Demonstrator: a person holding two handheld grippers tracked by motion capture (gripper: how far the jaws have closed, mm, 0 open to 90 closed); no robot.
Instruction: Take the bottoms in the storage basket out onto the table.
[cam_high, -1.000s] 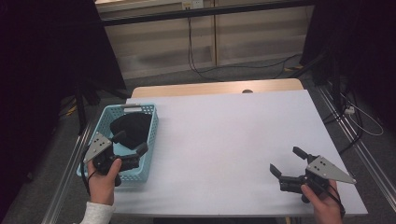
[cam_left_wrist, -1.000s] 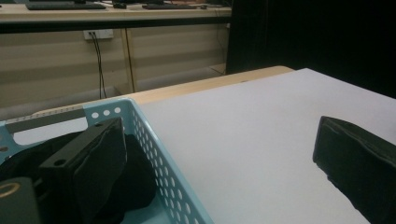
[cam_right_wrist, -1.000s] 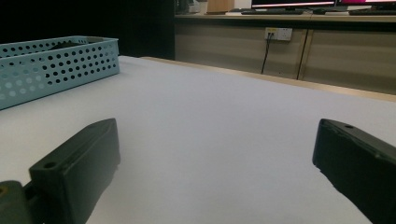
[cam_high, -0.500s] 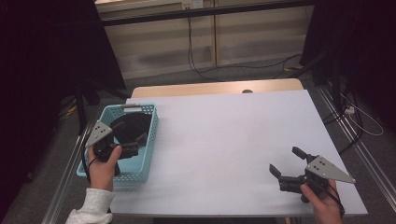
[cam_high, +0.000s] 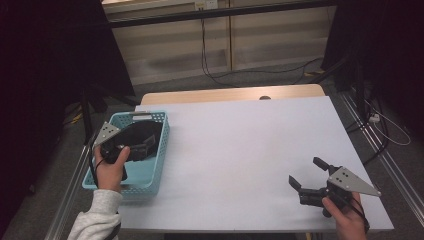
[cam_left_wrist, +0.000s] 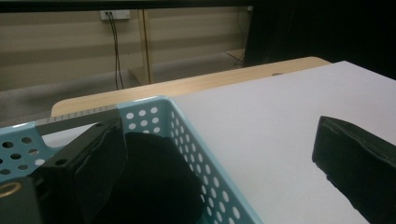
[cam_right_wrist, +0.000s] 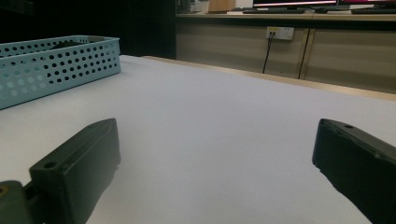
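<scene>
A light blue perforated basket (cam_high: 136, 187) stands at the table's left edge and holds a dark, rounded black thing (cam_high: 142, 131). My left gripper (cam_high: 148, 145) hovers over the basket, open. In the left gripper view its jaws straddle the basket wall (cam_left_wrist: 196, 140): one jaw is over the black thing (cam_left_wrist: 154, 182), the other over the white table (cam_left_wrist: 280, 107). My right gripper (cam_high: 305, 171) rests low near the table's front right corner, open, with nothing between its jaws. In the right gripper view, the right gripper (cam_right_wrist: 215, 135) faces bare tabletop, with the basket (cam_right_wrist: 56, 65) far off.
A wooden desk strip (cam_high: 230, 94) borders the white table's far edge. Cables (cam_high: 210, 65) run over the floor behind it. Metal rails (cam_high: 390, 165) line both sides of the table.
My left gripper has moved away from the basket's front corner to over its middle, above the black thing. The right gripper has stayed put.
</scene>
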